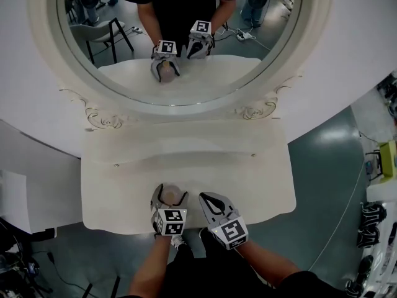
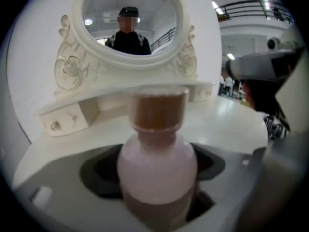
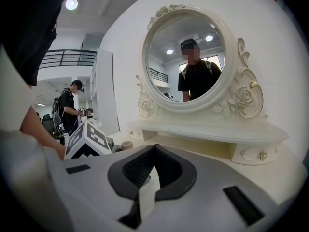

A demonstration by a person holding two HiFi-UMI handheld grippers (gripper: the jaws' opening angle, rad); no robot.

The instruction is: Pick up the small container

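My left hand-held gripper (image 1: 170, 194) stands wide open around the small container (image 2: 157, 168), a pink bottle upright on the tabletop (image 1: 124, 185) near its front edge. My right hand-held gripper (image 1: 208, 198), just beside it, is closed and empty.

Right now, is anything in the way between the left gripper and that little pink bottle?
Nothing visible. The small container already stands upright between the jaws of the left gripper on the dressing table, though I cannot tell if they press it yet. The right gripper sits beside it, jaws together, not in between.
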